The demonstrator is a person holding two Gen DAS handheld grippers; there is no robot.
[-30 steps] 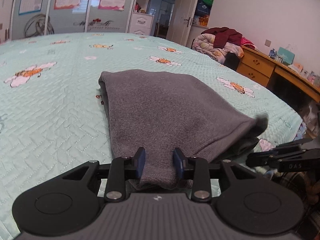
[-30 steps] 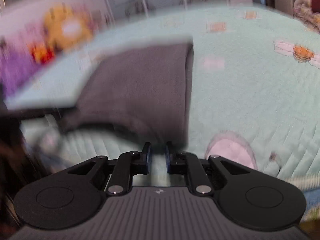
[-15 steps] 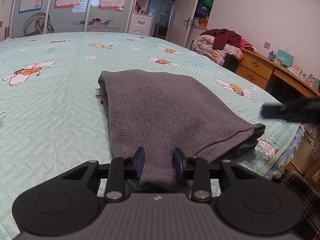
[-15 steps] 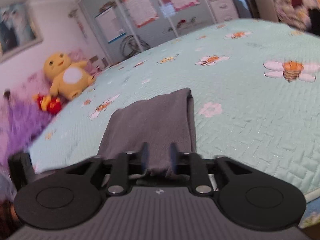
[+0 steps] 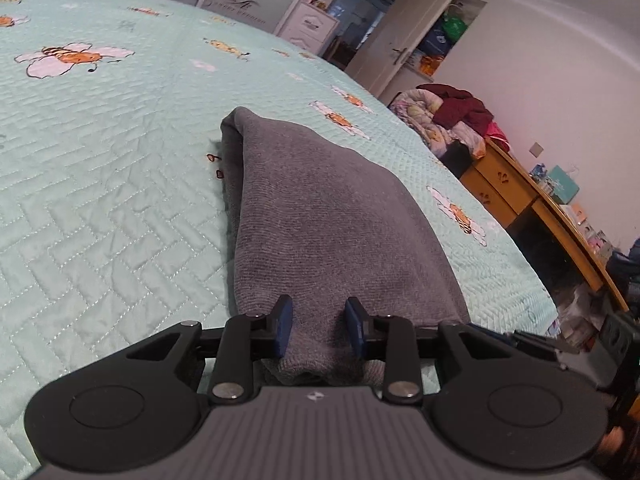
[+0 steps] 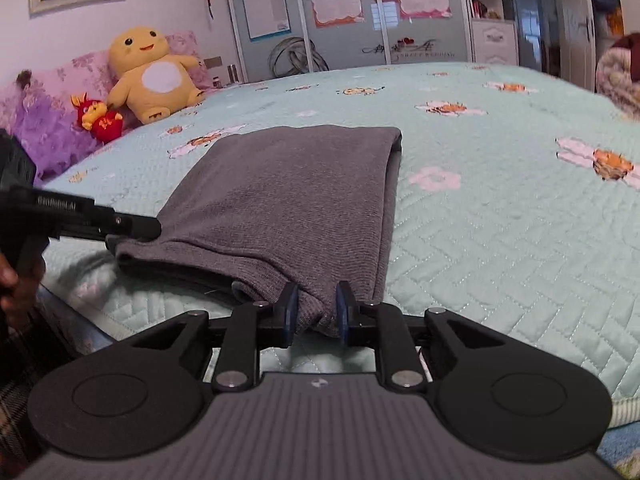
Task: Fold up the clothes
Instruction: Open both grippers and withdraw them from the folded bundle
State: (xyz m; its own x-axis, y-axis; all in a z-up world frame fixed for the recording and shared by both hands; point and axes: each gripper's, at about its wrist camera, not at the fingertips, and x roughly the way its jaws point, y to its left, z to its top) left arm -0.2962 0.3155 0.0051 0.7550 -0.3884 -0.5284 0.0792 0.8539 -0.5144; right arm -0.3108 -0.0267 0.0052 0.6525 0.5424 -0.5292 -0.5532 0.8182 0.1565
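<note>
Both grippers hold the near corners of the grey garment (image 6: 288,196), which lies on the green quilt (image 5: 100,200) at the bed's near edge. We judge it already folded into a stacked rectangle, with perhaps one fold left. Our left gripper (image 5: 319,328) and right gripper (image 6: 313,314) stand narrowly parted, cloth pinched between. The knit looks thick and soft.

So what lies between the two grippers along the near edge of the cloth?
Only the grey cloth itself, lifted off the quilt; the right wrist view shows it spanning from the left gripper to the right gripper.
</note>
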